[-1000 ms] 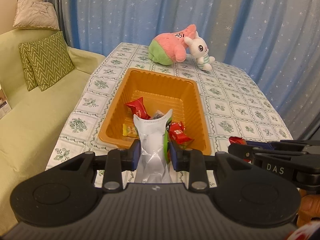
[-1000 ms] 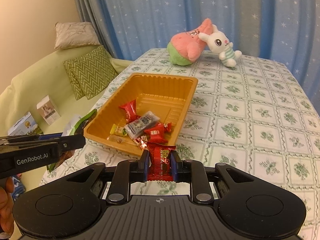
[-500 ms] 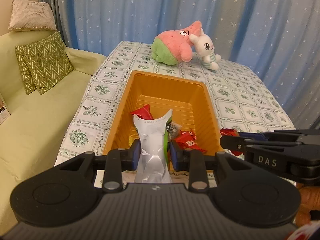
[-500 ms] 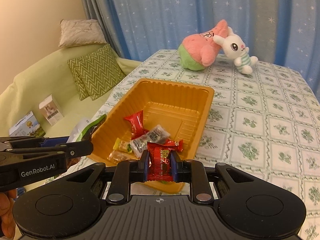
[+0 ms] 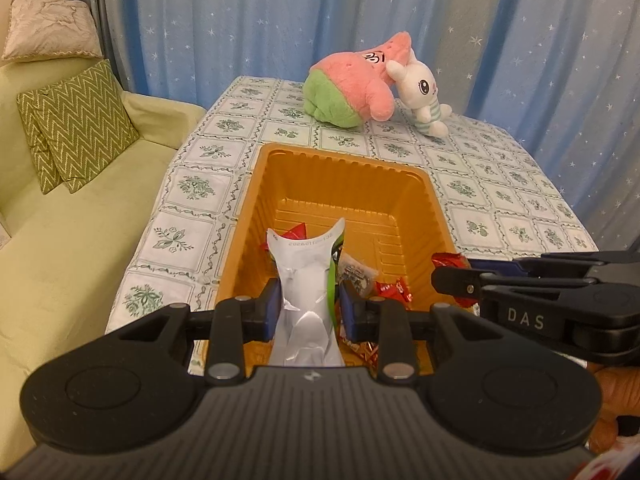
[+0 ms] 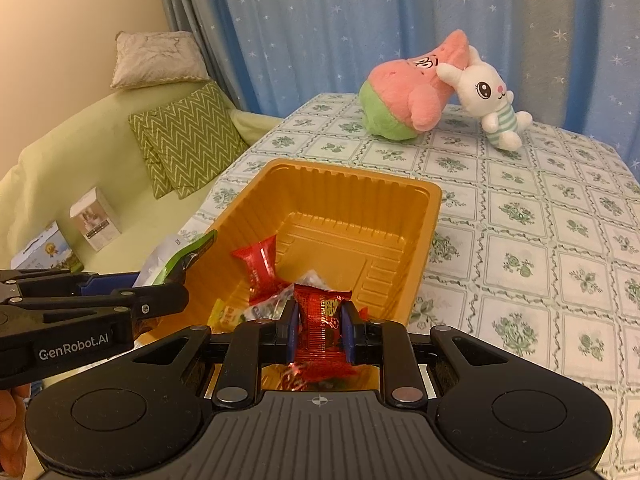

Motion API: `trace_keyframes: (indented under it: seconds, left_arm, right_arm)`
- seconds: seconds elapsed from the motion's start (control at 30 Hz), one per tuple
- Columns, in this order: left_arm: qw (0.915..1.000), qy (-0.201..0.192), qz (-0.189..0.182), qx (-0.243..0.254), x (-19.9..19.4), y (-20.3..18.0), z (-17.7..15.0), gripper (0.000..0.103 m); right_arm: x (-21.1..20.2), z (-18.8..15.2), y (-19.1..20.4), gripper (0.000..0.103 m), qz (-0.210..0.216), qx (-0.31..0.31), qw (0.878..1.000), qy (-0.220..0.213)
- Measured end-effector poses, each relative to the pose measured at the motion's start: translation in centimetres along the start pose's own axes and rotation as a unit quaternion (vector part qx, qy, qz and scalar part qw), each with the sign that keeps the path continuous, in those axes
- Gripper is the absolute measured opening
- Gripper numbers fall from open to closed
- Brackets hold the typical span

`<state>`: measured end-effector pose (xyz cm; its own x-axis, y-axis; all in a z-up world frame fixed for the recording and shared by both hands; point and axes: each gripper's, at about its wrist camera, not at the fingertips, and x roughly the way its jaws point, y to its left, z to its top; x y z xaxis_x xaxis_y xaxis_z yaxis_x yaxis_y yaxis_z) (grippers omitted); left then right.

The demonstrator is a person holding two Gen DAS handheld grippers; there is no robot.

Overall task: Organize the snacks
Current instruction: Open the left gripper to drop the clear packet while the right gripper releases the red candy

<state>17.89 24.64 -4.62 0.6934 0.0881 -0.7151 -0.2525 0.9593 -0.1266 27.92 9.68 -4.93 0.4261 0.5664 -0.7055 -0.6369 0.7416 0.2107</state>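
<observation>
A: Nearest the left wrist camera, the left gripper [image 5: 307, 312] has its jaws clamped on a white-and-green snack pouch [image 5: 306, 280], upright, over the near end of the orange tray [image 5: 248, 216].

B: Noted. Right gripper [image 6: 319, 330]?

A: Jaws closed on a red snack packet [image 6: 322, 316], held above the tray's near right corner. Both grippers sit side by side.

B: Tray contents?

A: At the near end: a red wrapper [image 6: 258, 266] propped toward the left wall, a yellow packet [image 6: 224, 314] near the near-left corner, a clear packet with dark print [image 5: 356, 274], more red wrappers [image 5: 394, 290]. The far half of the tray floor is bare.

B: Tray position?

A: On the tablecloth [image 6: 520, 240], close to the tabletop's near left edge, long axis running away from the cameras.

B: Beyond it?

A: Pink-and-green plush [image 5: 352, 90] and white rabbit plush [image 5: 420, 96], touching, at the tabletop's far edge. Blue star curtain [image 5: 280, 12] behind.
</observation>
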Motion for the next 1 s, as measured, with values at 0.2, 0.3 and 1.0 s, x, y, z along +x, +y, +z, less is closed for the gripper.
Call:
trace_keyframes:
  seconds: [0.2,0.3,1.0]
  left_arm:
    - [1.0000,0.006,-0.004,0.007,2.7,0.0,1.2,0.028]
    - [0.9999,0.008,-0.008,0.009,4.0,0.1,1.8,0.028]
    - [0.9997,-0.008,-0.010,0.022,5.5,0.1,2.2,0.050]
  right_arm:
    - [1.9,1.2,-1.3,0.022,-0.001,0.009,1.000,-0.001]
    - [2.6,1.7,-2.0,0.022,-0.005,0.014,1.000,-0.001]
    - [3.8,2.6,-4.3,0.023,-0.008,0.042,0.999,-0.002]
